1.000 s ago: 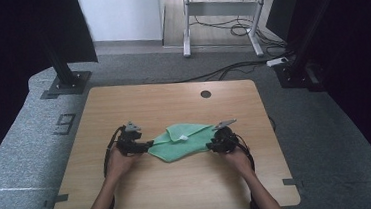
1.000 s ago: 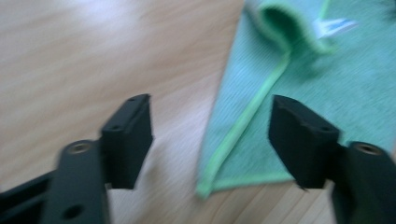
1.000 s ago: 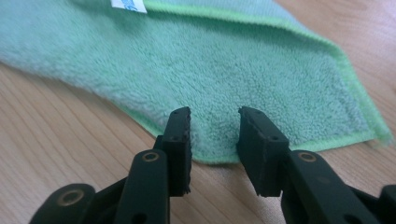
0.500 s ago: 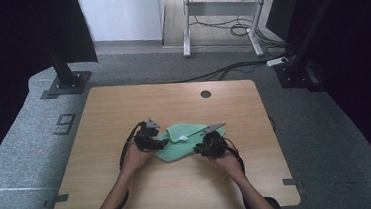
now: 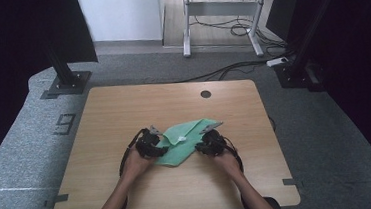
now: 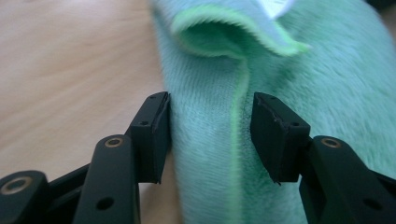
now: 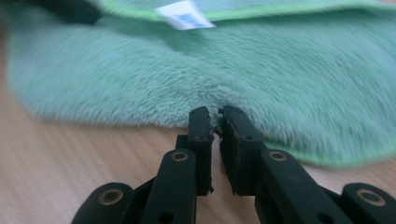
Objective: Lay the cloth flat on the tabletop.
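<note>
Cloth (image 5: 184, 142) lies between both grippers: right gripper (image 7: 215, 122) pinches its near edge, left gripper (image 6: 210, 130), half-open and closing, straddles its hem.

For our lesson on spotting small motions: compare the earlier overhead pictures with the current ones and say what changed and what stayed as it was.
Both hands moved inward over the green cloth. The left gripper has been closing, its jaws straddling a ridge of cloth, not yet pressing. The right gripper has been closing and now pinches the cloth's near edge. The cloth bunched narrower between them. The table stayed as it was.
</note>
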Tool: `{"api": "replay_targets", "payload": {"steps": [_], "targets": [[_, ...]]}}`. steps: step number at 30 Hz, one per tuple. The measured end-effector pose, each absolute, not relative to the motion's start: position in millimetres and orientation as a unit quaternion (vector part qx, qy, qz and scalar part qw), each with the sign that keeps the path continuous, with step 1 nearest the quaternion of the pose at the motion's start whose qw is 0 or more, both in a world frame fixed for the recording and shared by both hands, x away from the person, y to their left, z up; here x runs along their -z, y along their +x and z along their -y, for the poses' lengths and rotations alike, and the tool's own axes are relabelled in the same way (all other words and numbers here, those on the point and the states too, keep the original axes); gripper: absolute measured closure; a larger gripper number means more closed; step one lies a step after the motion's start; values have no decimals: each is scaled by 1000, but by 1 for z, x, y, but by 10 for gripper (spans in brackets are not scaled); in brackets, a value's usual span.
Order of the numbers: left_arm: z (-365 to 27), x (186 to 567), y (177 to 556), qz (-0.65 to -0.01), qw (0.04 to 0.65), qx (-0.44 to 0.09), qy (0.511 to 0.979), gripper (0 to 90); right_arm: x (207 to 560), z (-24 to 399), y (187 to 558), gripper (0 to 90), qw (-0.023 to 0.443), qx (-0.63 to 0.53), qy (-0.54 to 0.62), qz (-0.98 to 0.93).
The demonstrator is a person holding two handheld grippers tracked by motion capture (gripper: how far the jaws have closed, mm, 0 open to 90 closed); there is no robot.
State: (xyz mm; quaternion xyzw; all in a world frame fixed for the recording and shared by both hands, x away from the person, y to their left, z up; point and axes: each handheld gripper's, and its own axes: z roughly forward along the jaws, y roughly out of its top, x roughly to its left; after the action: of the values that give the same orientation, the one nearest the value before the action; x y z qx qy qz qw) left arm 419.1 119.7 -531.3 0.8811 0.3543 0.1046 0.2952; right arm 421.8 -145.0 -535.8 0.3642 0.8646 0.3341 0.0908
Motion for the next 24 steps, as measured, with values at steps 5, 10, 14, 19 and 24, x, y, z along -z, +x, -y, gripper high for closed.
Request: {"api": "replay_targets", "payload": {"steps": [5, 10, 14, 19, 24], "targets": [[-118, 517, 414, -333, 319, -108, 881, 406, 531, 151, 422, 734, 93, -336, 367, -862], [-117, 495, 418, -324, 342, -110, 875, 362, 520, 152, 416, 621, 94, -358, 362, -856], [-111, 494, 429, -328, 337, -112, 875, 346, 518, 141, 415, 544, 90, -370, 356, -854], [-110, 509, 443, -347, 322, -105, 875, 532, 525, 121, 410, 624, 91, -362, 337, -864], [-120, 513, 451, -367, 335, -104, 861, 828, 534, 117, 409, 753, 95, -346, 328, -874]]}}
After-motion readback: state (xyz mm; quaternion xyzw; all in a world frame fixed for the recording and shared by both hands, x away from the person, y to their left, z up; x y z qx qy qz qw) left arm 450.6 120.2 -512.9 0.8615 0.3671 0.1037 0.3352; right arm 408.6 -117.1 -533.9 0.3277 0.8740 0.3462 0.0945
